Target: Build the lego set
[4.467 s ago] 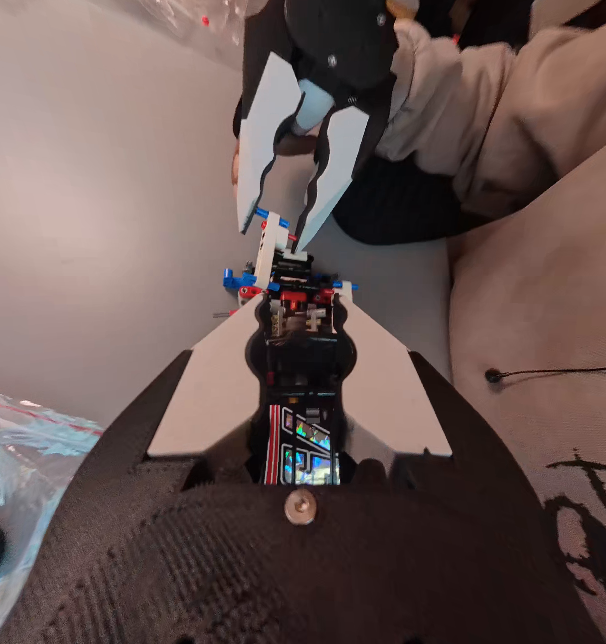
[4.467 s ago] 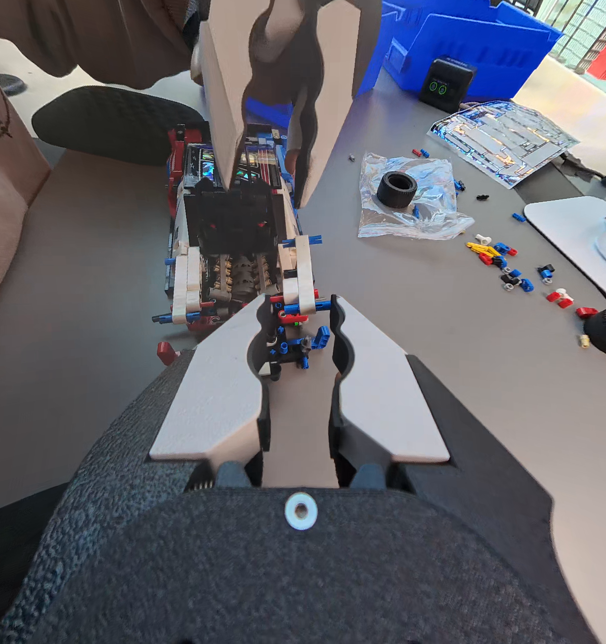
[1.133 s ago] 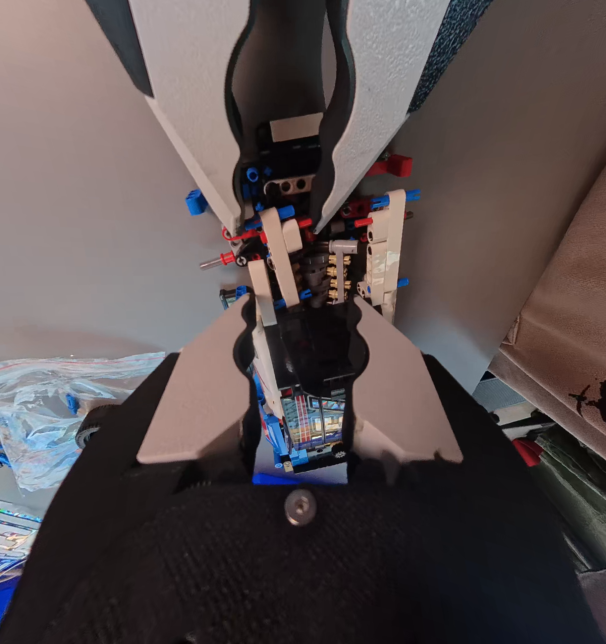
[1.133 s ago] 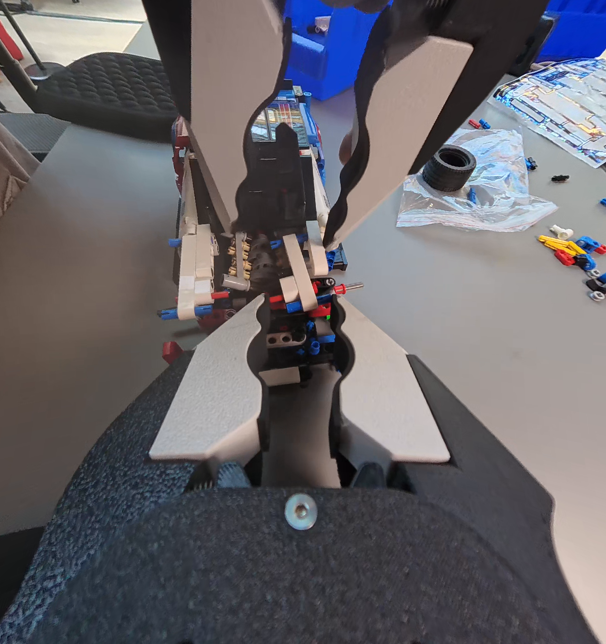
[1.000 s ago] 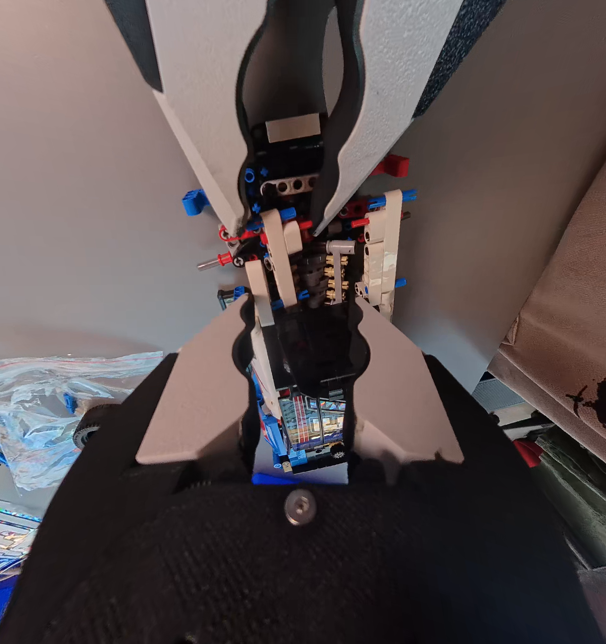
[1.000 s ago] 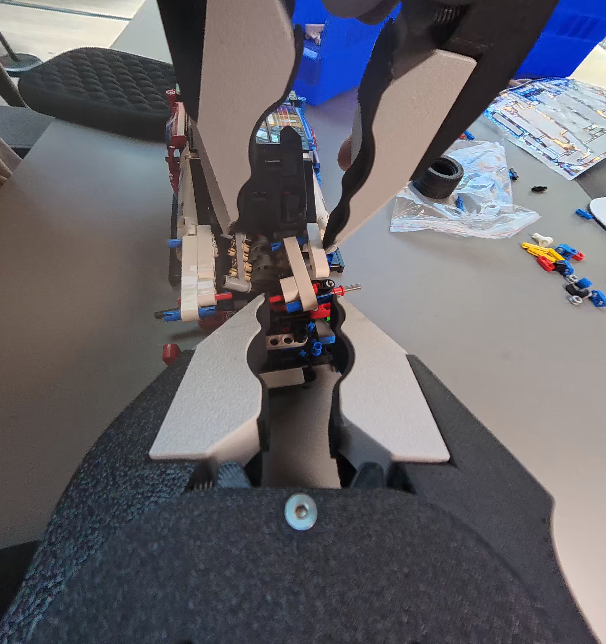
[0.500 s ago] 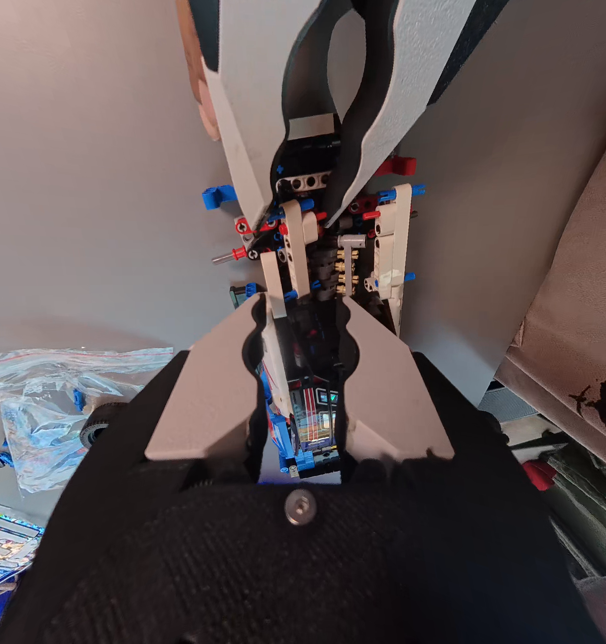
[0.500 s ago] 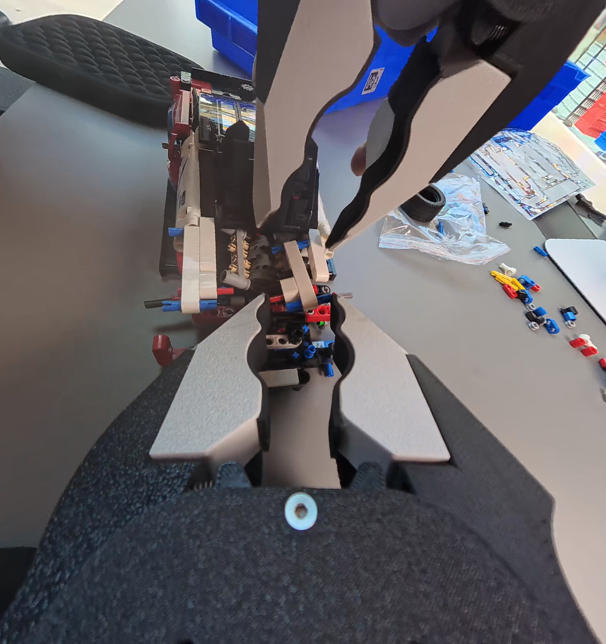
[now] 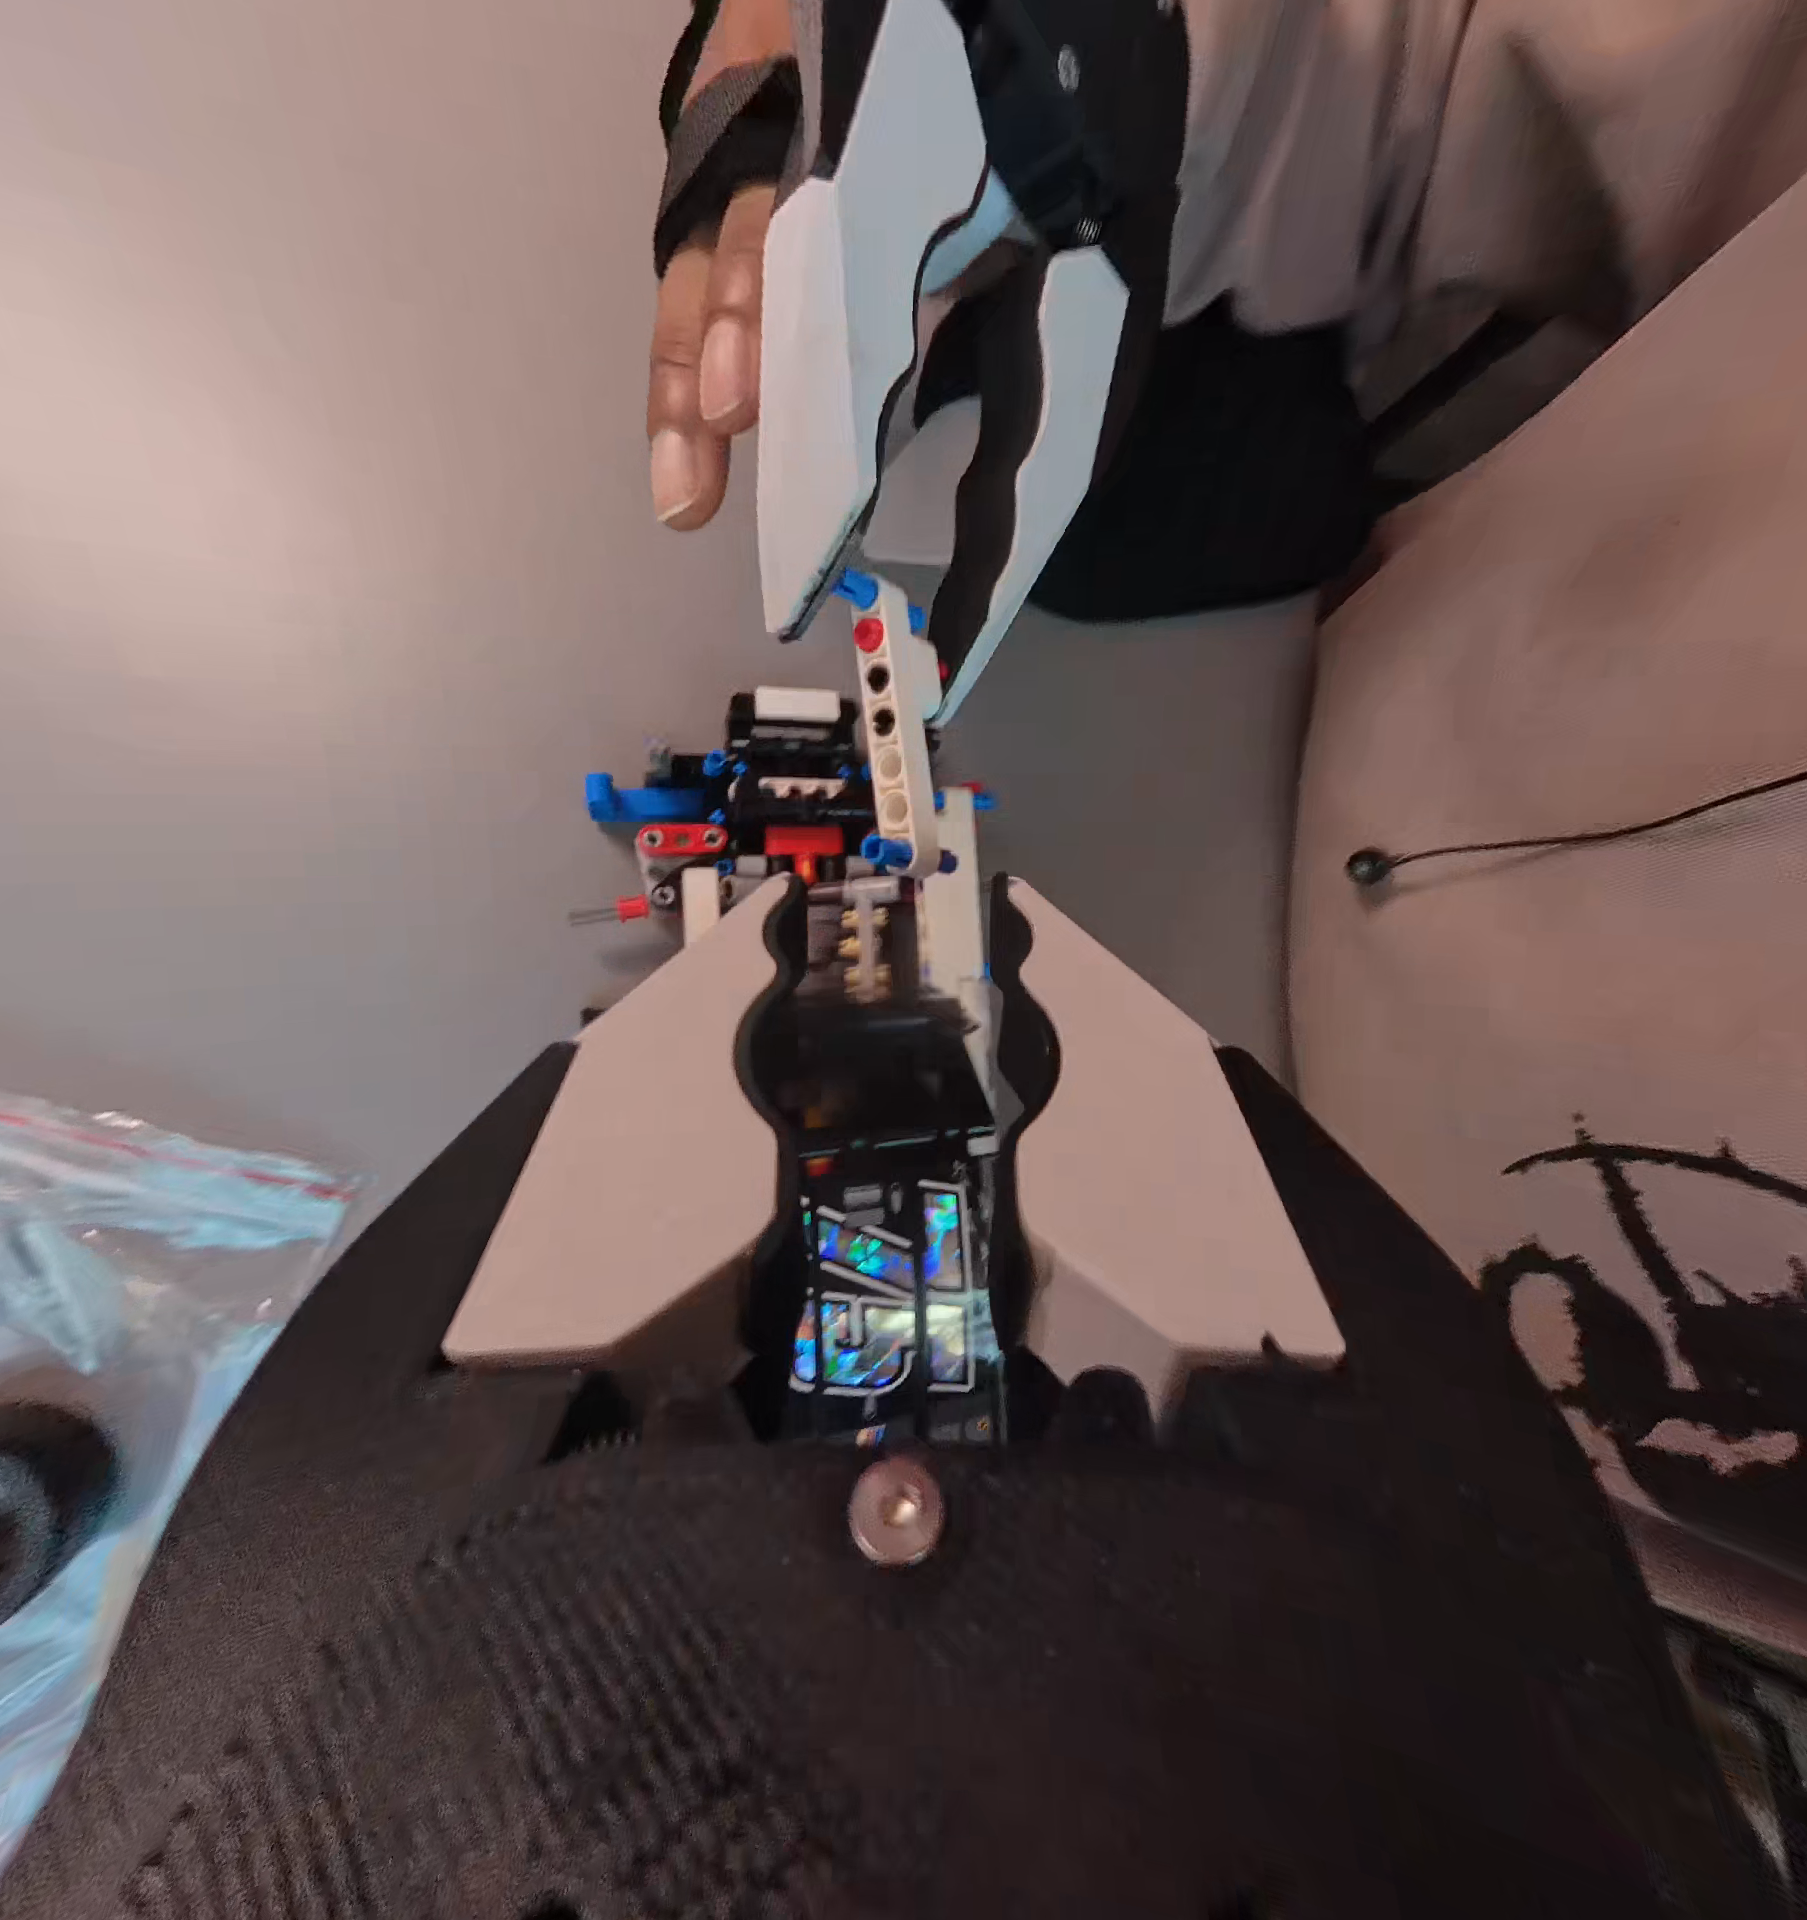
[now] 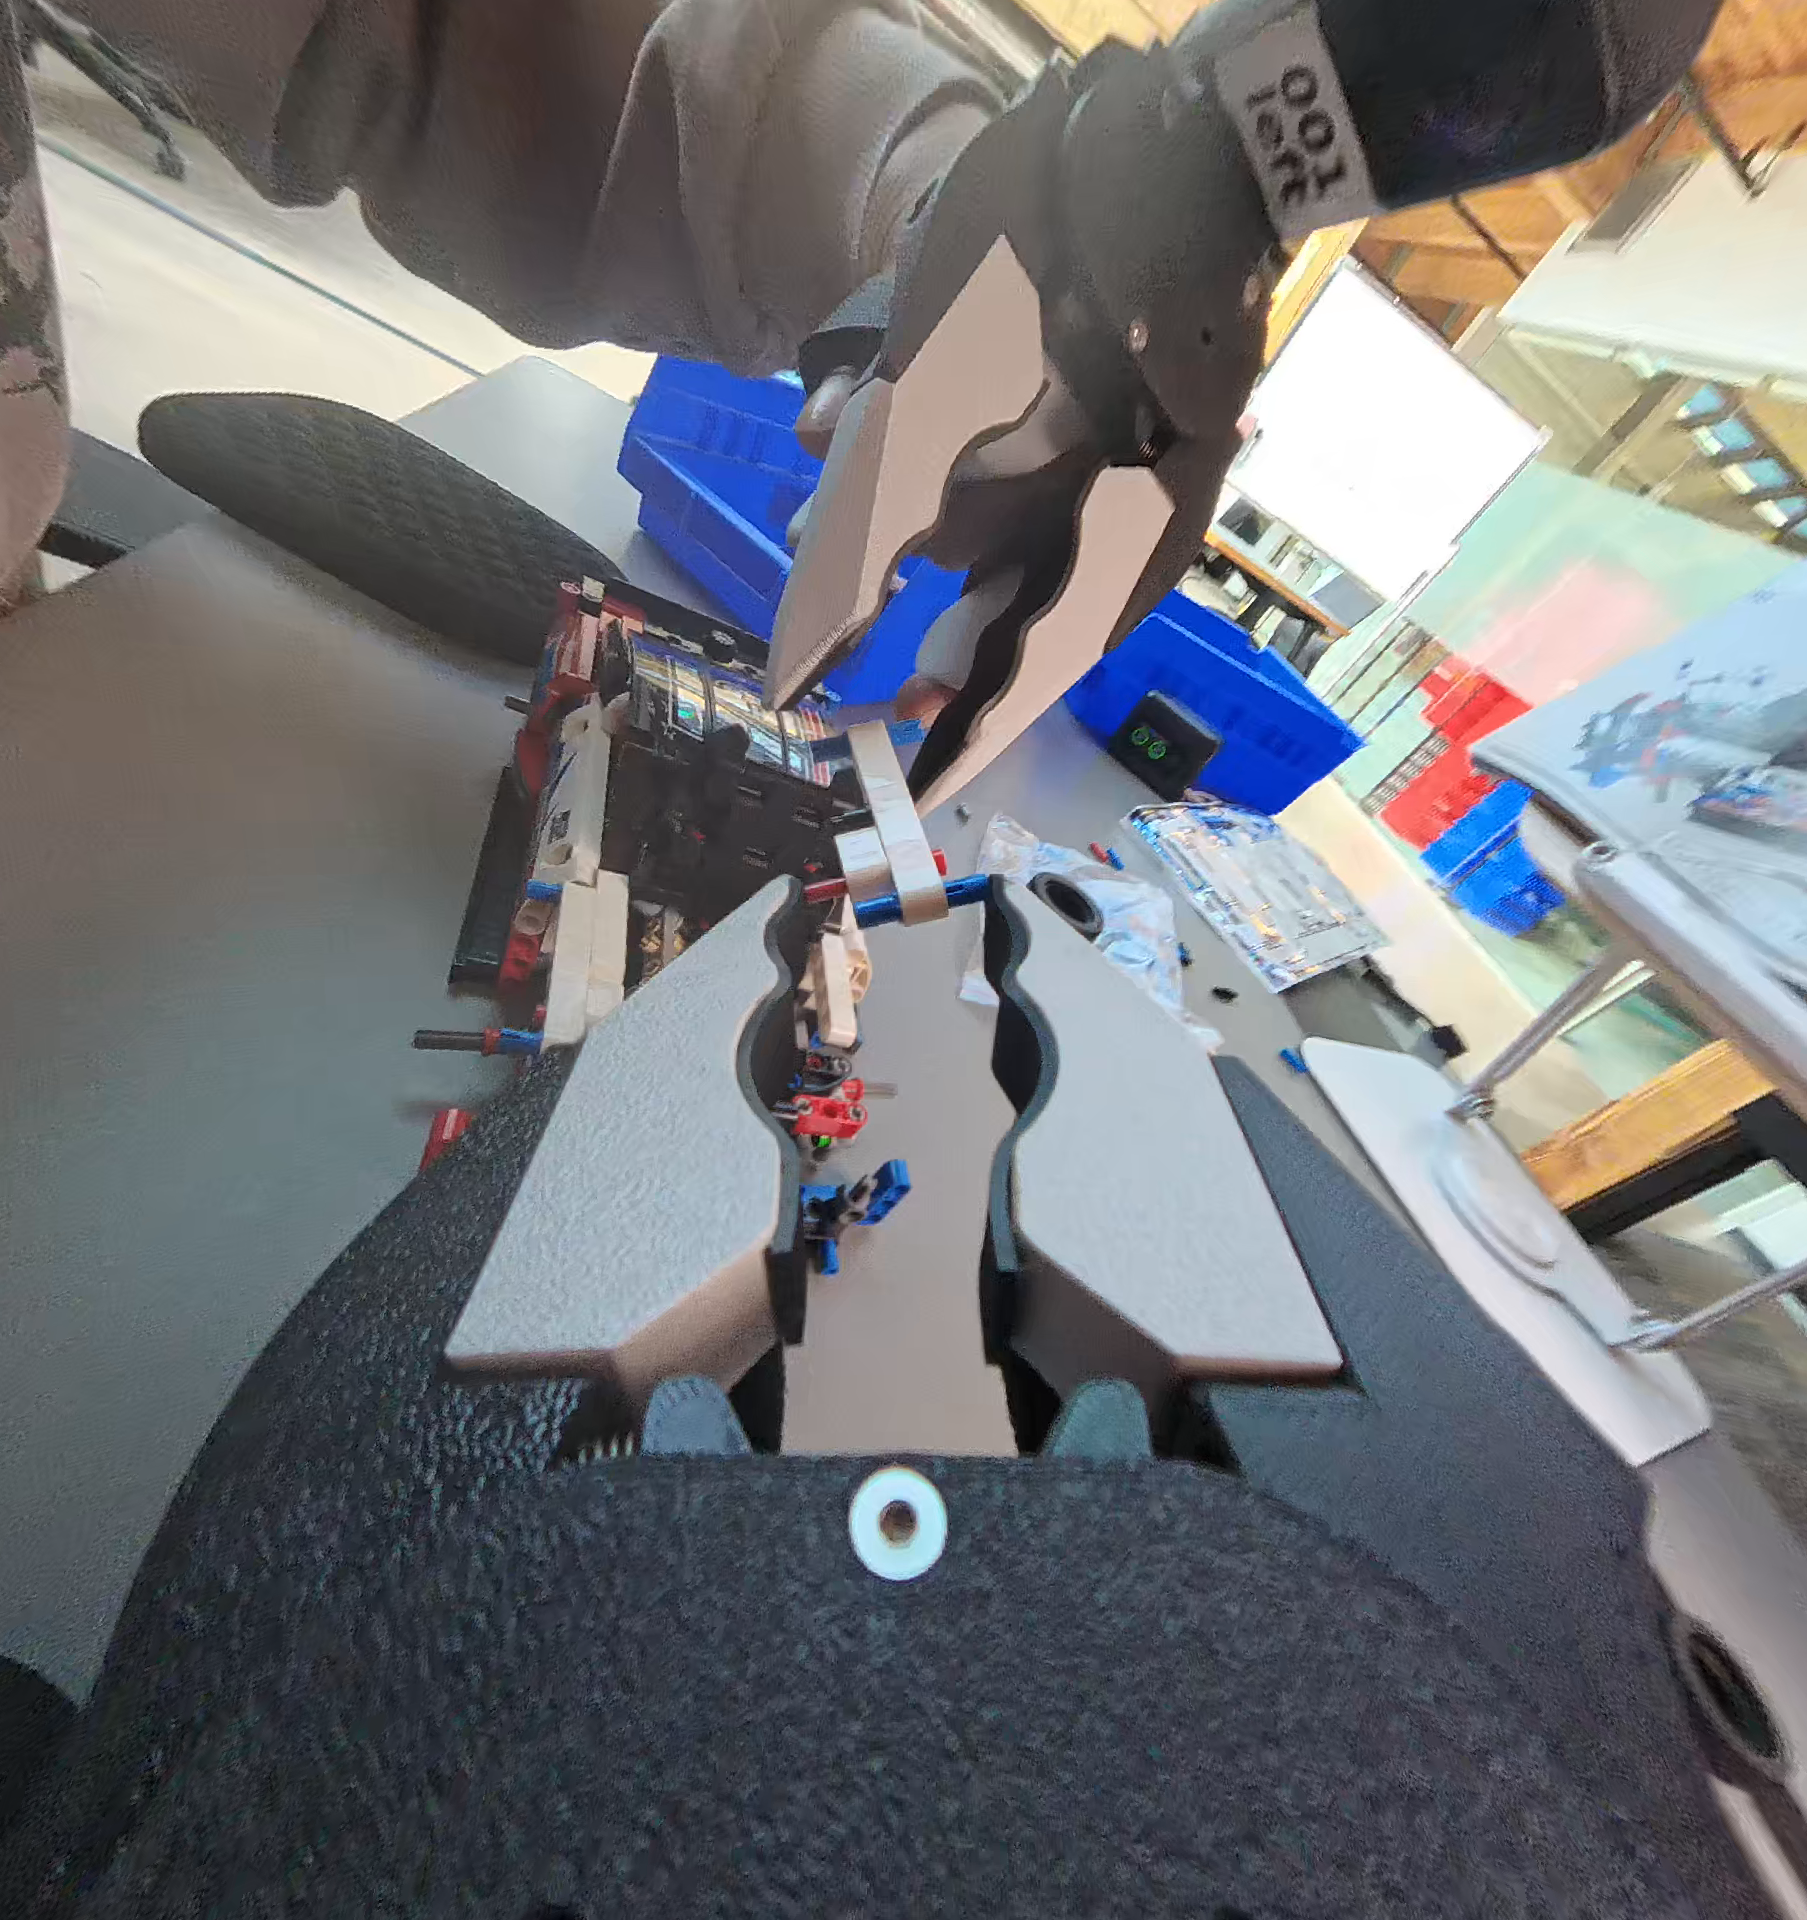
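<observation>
Car [image 10: 691, 821] sits mid-tabletop [image 10: 203, 831], body mostly built. Right claw [image 10: 894, 904] pinches a white beam [image 10: 894, 831] at 12 o'clock; left claw [image 9: 894, 914] hangs open above. Tyre [image 10: 1065, 904], loose pins [image 10: 1107, 857] left.

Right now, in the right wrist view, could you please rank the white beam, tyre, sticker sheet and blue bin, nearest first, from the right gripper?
1. white beam, between the right gripper fingertips
2. tyre, just right
3. sticker sheet, farther right
4. blue bin, at the back
</observation>
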The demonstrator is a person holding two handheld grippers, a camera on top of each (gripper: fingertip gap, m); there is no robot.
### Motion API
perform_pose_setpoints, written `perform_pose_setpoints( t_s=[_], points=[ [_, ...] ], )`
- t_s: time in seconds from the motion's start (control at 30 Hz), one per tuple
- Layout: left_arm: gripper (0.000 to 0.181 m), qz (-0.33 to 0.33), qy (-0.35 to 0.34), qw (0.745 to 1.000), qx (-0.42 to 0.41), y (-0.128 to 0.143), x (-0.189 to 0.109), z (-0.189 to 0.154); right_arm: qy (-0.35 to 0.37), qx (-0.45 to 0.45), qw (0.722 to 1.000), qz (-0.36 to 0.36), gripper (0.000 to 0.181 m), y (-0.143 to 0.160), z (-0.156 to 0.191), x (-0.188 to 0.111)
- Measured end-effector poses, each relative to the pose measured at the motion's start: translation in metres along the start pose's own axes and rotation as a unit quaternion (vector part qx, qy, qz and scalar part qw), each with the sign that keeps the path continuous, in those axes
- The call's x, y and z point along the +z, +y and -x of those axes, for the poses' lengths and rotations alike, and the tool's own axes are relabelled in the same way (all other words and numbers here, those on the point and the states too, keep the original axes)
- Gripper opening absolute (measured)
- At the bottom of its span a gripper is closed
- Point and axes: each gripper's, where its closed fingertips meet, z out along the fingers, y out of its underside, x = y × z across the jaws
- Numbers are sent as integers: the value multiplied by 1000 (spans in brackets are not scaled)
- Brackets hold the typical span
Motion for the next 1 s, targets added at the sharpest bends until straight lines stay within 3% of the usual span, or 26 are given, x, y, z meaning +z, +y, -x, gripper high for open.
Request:
perform_pose_setpoints(
  t_s=[0.03, 0.23, 0.4, 0.63, 0.8, 1.0],
  points=[
    [32, -34, 20, 999, -13, -4, -1, -7, 8, -25, 1000, 0, 33, -5, -1, 0],
    [8, -178, 43, 983, -31, -21, -14, -22, 35, -118, 992, 16, 33, -30, -4, 4],
    [7, -248, 24, 968, -19, -20, -26, -24, 46, -136, 989, 36, 33, -41, -6, 12],
    [5, -345, 28, 937, -36, -11, -50, -23, 58, 12, 998, 8, 33, -59, -14, 24],
    [5, -400, 56, 913, -50, -6, -63, -24, 47, 147, 988, -31, 24, -70, -15, 38],
    [5, -453, 86, 885, -60, -3, -73, -23, 62, 198, 977, -44, 15, -75, -22, 54]
  ],
)
